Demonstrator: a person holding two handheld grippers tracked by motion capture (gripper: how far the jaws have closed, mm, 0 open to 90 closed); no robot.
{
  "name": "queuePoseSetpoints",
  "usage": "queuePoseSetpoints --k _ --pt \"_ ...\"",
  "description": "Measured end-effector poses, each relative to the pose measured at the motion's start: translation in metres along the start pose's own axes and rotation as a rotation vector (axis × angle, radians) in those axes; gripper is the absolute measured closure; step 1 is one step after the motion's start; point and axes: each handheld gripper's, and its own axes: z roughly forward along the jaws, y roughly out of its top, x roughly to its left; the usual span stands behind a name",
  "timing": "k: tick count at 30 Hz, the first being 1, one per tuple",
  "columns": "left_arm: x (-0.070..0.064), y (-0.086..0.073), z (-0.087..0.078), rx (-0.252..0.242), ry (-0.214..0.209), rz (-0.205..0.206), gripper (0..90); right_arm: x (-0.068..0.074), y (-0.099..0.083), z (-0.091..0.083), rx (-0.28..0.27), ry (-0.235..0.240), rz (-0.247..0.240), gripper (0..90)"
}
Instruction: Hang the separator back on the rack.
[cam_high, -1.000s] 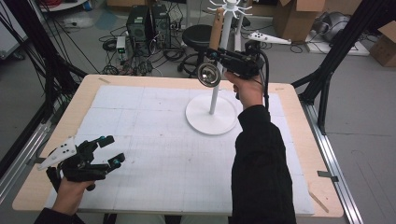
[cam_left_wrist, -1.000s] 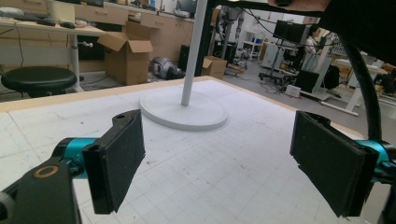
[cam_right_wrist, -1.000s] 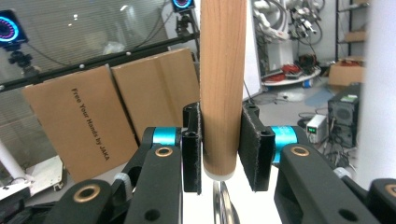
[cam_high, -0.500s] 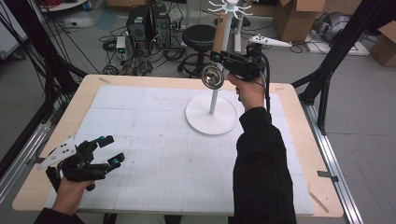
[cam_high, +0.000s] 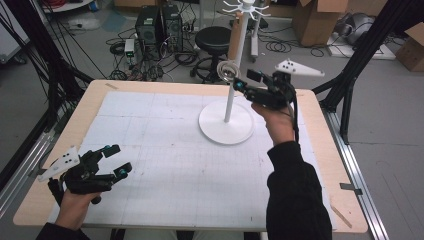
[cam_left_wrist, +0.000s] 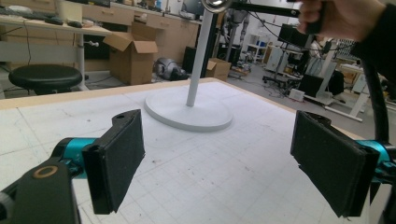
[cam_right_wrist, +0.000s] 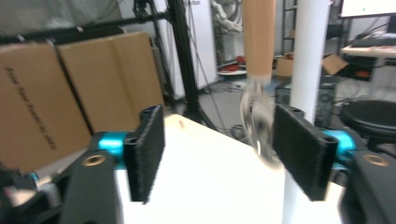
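- White stand (cam_high: 227, 120) on tabletop (cam_high: 150, 130), pole upright, hooks at top.
- Metal utensil w/ wooden handle (cam_high: 229, 67) hangs beside pole.
- Right gripper (cam_high: 243, 81) raised, jaws apart, just beside utensil.
- Left gripper (cam_high: 117, 160) low, near-left corner, jaws apart.

The stand (cam_high: 226, 121) looks like smooth matt white plastic or painted metal. The utensil (cam_high: 227, 70) hanging on it has a glossy metal head and a plain wooden handle (cam_right_wrist: 259, 35). The desk (cam_high: 90, 107) shows a pale wood rim under a matt white gridded mat (cam_high: 165, 150). The tool pads (cam_left_wrist: 119, 156) are rough black foam.
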Motion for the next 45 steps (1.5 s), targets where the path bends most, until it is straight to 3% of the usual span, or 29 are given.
queuePoseSetpoints --k 3,4,5,10,16,18,20,30,45 --pt "0.001 0.0 0.0 -0.001 0.003 -0.004 17.6 0.007 -0.021 -0.018 0.018 -0.027 -0.036 25.8" --pt "0.001 0.0 0.0 -0.003 0.006 -0.006 17.5 0.01 -0.038 -0.029 0.036 -0.034 -0.046 22.4" --pt "0.001 0.0 0.0 -0.003 0.006 -0.006 17.6 0.01 -0.038 -0.029 0.036 -0.034 -0.046 22.4" --pt "0.001 0.0 0.001 -0.005 0.014 -0.01 17.5 0.02 -0.083 -0.059 0.083 -0.072 -0.115 19.3" --pt "0.0 0.0 0.0 -0.008 0.021 -0.009 17.6 0.028 -0.129 -0.098 0.08 -0.101 -0.107 17.9" --pt "0.0 0.0 -0.001 -0.008 0.021 -0.008 17.5 0.029 -0.135 -0.103 0.081 -0.112 -0.11 17.9" --pt "0.001 0.0 -0.001 -0.012 0.022 -0.009 17.5 0.028 -0.152 -0.12 0.073 -0.132 -0.078 17.2" --pt "-0.002 0.0 -0.002 -0.021 0.018 -0.003 17.6 0.032 -0.169 -0.146 0.069 -0.18 -0.049 16.5" --pt "-0.003 -0.001 -0.002 -0.014 0.01 -0.002 17.6 0.032 -0.17 -0.146 0.069 -0.184 -0.039 16.6"
